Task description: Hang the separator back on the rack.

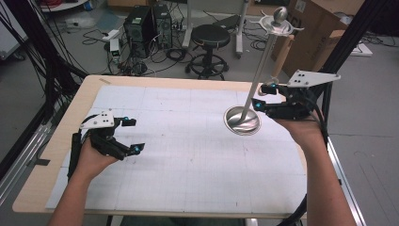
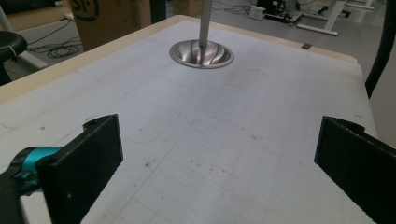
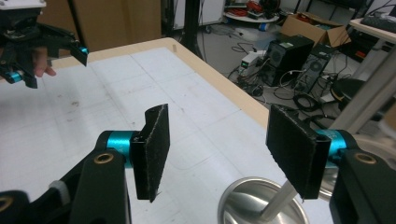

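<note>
My right gripper (image 3: 217,156) stands spread beside the metal stand (image 1: 248,113), whose base sits right of the table's centre; left gripper (image 2: 217,154) spread, well apart; a careless brush against the pole could tip it.

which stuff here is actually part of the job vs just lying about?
In play:
- metal stand, round base on the gridded mat, thin pole rising to a capped top
- right gripper, jaws open beside the pole, not pressing it
- left gripper, open, apart from the stand

Lying about:
- black stool
- computer towers
- cardboard boxes
- floor cables
</note>
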A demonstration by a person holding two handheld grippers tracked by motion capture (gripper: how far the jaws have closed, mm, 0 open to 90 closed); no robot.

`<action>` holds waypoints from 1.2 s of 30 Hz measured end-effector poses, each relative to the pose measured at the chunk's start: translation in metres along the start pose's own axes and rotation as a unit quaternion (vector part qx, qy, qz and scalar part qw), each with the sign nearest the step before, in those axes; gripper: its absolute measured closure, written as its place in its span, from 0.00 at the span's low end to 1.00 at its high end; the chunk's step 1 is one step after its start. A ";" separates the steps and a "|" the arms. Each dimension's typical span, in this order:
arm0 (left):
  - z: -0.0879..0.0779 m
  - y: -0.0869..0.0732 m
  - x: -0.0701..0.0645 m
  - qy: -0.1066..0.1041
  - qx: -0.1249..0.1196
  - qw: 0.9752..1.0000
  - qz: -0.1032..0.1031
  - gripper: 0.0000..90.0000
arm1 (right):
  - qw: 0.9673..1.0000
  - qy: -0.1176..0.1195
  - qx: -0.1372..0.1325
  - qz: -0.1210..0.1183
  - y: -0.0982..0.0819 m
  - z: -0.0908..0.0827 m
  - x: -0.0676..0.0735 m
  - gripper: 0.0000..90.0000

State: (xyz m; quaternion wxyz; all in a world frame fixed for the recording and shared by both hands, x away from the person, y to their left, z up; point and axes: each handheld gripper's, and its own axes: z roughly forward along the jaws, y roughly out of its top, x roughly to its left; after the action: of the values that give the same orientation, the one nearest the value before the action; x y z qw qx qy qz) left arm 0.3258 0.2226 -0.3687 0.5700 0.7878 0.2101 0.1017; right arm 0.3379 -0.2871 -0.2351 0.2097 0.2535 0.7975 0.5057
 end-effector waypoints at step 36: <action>0.003 -0.006 0.001 -0.001 0.011 1.000 0.000 0.02 | 0.998 0.021 -0.025 0.061 -0.111 0.023 0.023 0.34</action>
State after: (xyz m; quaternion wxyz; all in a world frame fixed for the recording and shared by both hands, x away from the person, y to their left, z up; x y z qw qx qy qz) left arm 0.3267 0.2226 -0.3754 0.5615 0.7940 0.2110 0.0988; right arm 0.3120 -0.2963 -0.3475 0.1678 0.2857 0.7718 0.5428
